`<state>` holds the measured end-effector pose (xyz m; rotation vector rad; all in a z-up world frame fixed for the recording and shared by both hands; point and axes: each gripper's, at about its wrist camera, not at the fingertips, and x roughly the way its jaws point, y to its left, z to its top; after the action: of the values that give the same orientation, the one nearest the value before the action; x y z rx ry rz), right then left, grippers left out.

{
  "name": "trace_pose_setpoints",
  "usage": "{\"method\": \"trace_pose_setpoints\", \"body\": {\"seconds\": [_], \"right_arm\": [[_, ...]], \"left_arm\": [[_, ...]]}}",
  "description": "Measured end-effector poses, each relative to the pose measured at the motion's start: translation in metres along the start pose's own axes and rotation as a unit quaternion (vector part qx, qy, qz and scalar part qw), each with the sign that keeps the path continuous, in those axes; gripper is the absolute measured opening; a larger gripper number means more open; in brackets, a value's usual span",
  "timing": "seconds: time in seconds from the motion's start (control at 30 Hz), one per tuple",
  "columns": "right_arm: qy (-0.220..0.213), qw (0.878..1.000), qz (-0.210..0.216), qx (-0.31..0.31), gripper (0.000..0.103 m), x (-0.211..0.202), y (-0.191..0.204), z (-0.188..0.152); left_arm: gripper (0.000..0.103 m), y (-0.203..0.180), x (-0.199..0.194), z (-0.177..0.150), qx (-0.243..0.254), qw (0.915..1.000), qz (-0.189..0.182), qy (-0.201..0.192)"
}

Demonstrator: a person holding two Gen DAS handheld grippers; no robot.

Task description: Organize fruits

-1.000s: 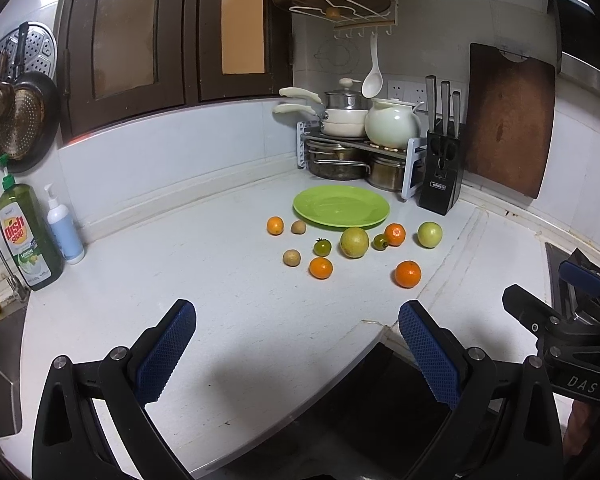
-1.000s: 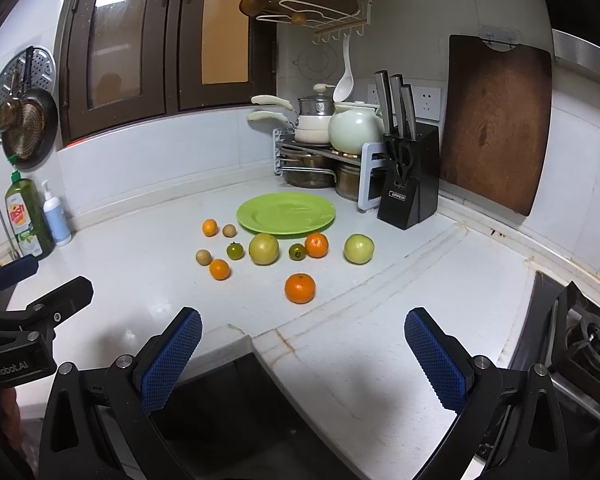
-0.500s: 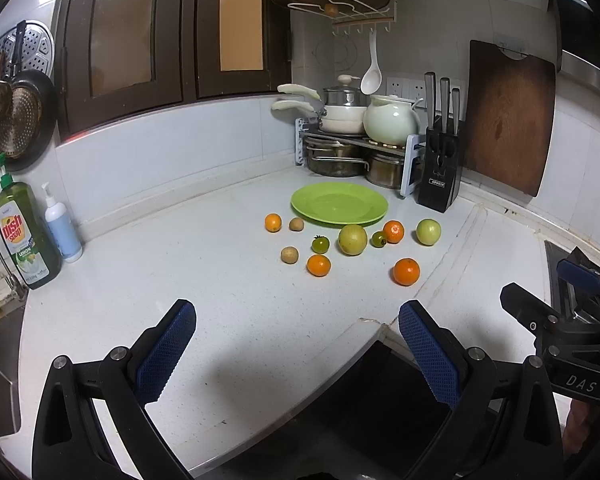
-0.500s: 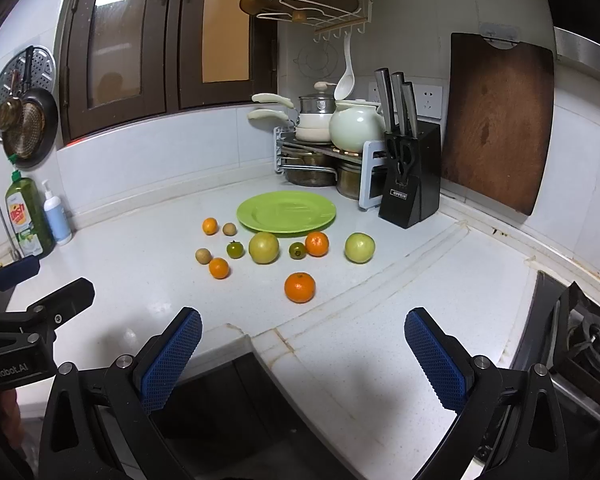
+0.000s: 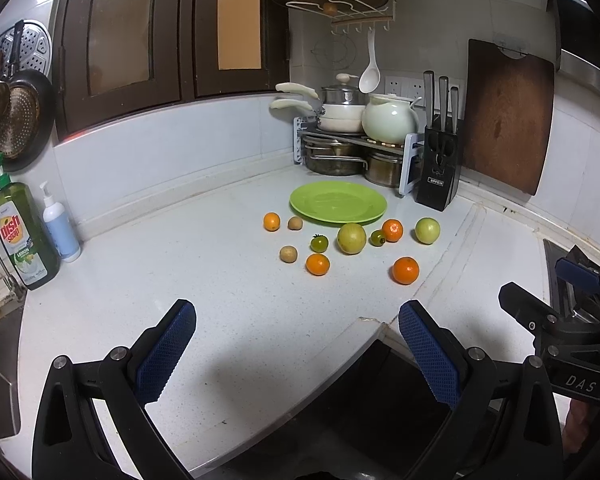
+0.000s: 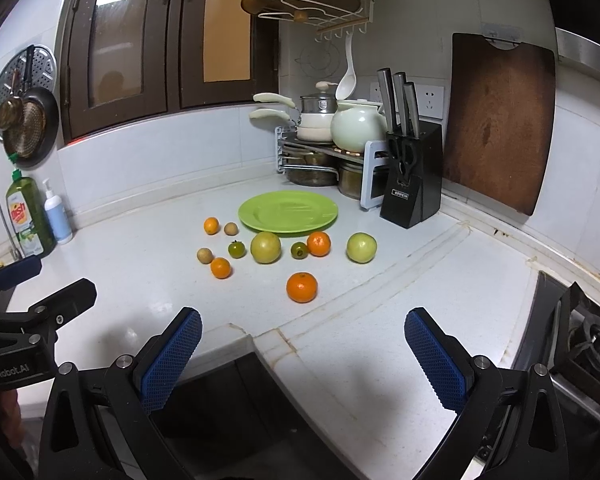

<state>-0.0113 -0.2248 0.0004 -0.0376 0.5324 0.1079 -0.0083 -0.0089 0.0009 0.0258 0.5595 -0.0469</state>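
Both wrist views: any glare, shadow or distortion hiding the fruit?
Left wrist: strong fisheye bend, dark corners, gripper shadow on the near countertop; fruit by the green plate sharp. Right wrist: same bend, mild sheen near the nearest orange, nothing hidden.

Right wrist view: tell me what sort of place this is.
A home kitchen corner, most likely. A black knife block stands by stacked steel pots on a rack, a gas burner sits at the right, and green dish soap stands near a tap.

Bare countertop (image 6: 148, 280) ahead of scattered fruit (knife block (image 6: 412, 184) crowding the far corner)
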Motion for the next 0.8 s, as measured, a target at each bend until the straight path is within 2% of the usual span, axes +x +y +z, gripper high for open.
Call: {"method": "trace_pose_setpoints", "body": {"seconds": [0.43, 0.8], "right_arm": [[0.003, 1.000, 0.001, -0.001, 0.102, 0.004, 0.003, 0.000], [0.018, 1.000, 0.003, 0.000, 0.102, 0.020, 0.002, 0.002]], "left_arm": [[0.103, 0.001, 0.003, -0.001, 0.000, 1.0000, -0.002, 0.004], [0.103, 0.005, 0.023, 0.005, 0.005, 0.9997, -0.009, 0.020]]}}
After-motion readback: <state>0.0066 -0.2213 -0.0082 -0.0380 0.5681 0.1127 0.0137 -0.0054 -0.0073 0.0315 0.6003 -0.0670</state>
